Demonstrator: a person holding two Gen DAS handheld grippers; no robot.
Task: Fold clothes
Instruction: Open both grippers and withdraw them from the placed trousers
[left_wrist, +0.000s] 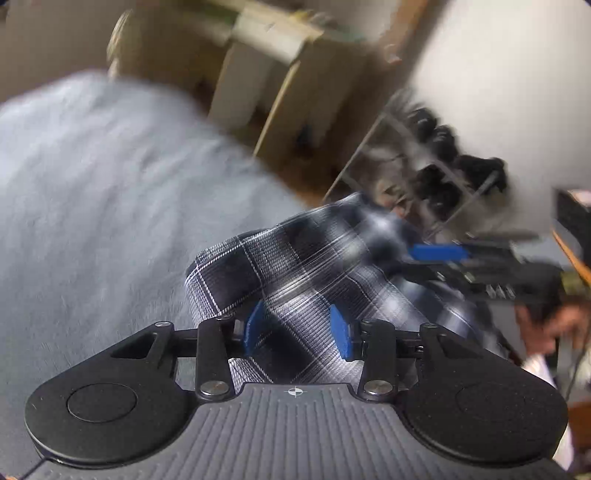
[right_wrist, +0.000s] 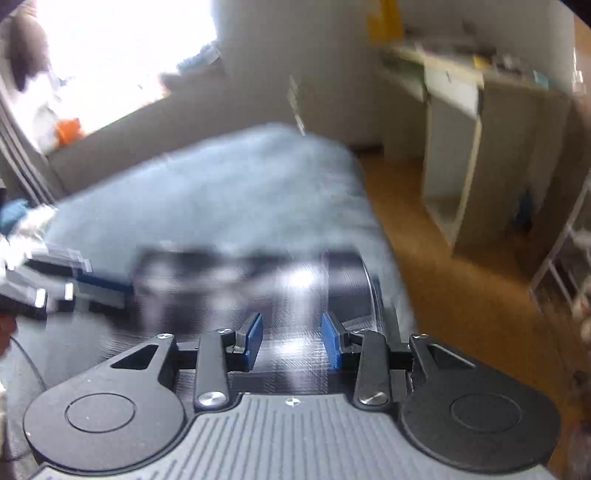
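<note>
Right, I have the plaid cloth (left_wrist: 295, 273) bunched between the blue pads of my left gripper (left_wrist: 297, 328); the pads sit against its sides, so I read that one as clenched on the cloth. From there the cloth runs up and to the right, lifted off the grey bed (left_wrist: 92, 192), towards my right gripper (left_wrist: 439, 258), which shows as a blue pad and dark frame at the cloth's far end.

In the right wrist view the cloth (right_wrist: 240, 280) is badly blurred. It lies between and past the pads of the right gripper (right_wrist: 291, 341), but I cannot tell whether they press on it or stand free. The left gripper (right_wrist: 92, 284) shows at the cloth's left end.

Around the bed (right_wrist: 221, 192): a pale shelf unit (left_wrist: 266, 81) stands beyond its far side on the wooden floor (right_wrist: 443, 266), and in the right view a cabinet (right_wrist: 480, 147) stands to its right across the floor. A wire rack (left_wrist: 424, 162) holding dark things stands beyond the cloth, close behind its raised edge. A bright window (right_wrist: 122, 48) lies beyond the bed's far left. A person's hand (left_wrist: 554, 325) shows blurred beside the right gripper.
</note>
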